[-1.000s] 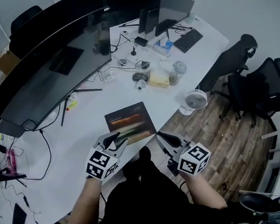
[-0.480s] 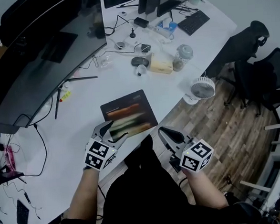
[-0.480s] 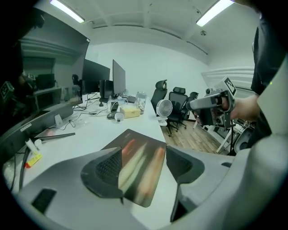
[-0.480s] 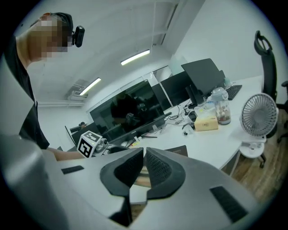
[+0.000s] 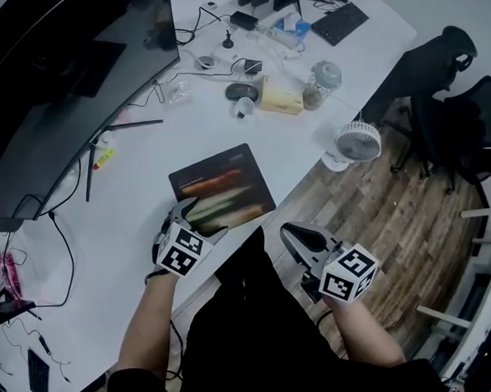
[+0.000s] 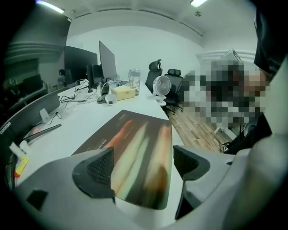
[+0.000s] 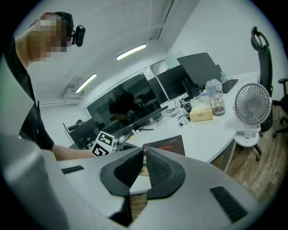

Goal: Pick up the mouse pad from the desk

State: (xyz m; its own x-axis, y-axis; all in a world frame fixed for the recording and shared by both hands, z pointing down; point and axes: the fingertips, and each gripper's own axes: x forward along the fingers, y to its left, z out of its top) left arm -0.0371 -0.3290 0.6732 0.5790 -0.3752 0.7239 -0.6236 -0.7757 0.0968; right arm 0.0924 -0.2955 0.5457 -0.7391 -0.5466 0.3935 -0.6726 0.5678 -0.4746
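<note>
In the head view, the mouse pad lies flat at mid-frame, near the front edge of the white counter. Your left gripper is at its lower left corner. Only the left gripper view shows the gap: the jaws stand released, having just been opening. The mouse pad's near end lies between them, and neither jaw presses on it. Your right gripper sits at lower right, beyond the counter's edge and above the wooden floor. The right gripper view alone shows its jaws clenched together on nothing. It also shows a white fan at the right of the frame.
</note>
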